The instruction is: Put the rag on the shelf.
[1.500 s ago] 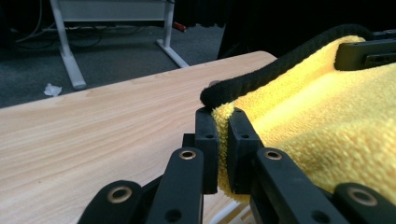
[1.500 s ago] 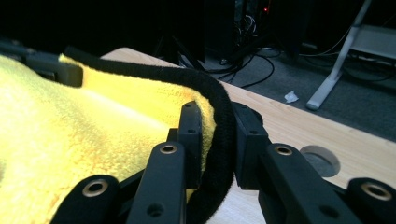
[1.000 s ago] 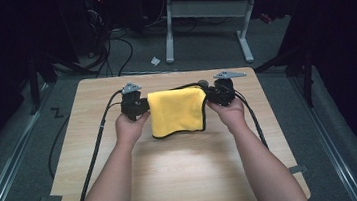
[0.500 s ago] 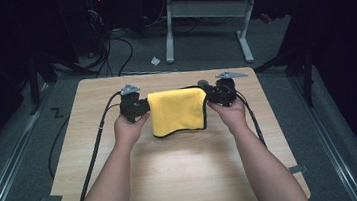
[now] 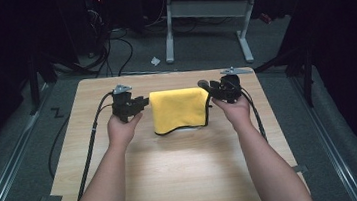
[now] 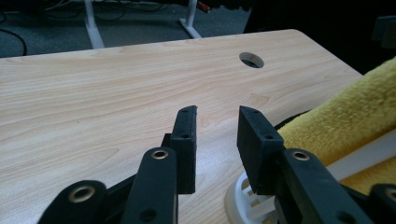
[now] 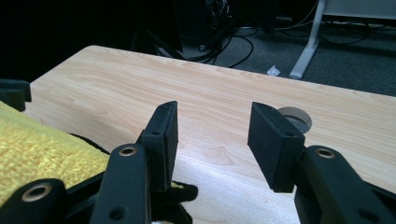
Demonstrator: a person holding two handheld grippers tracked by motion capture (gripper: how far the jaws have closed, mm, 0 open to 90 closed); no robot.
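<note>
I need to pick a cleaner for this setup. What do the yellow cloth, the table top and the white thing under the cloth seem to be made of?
The yellow cloth looks like microfibre or terry: fuzzy, matte pile with a dark stitched edge. The table top looks like pale wood-grain laminate or veneer, smooth with a slight sheen. The white rack under the cloth looks like moulded plastic, smooth, though little of it shows.

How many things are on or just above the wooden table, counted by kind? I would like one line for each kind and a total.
Yellow cloth: 1
White rack under the cloth: 1
Black hand-held tongs, left and right, both open with nothing between the pads: 2
Total: 4
</note>
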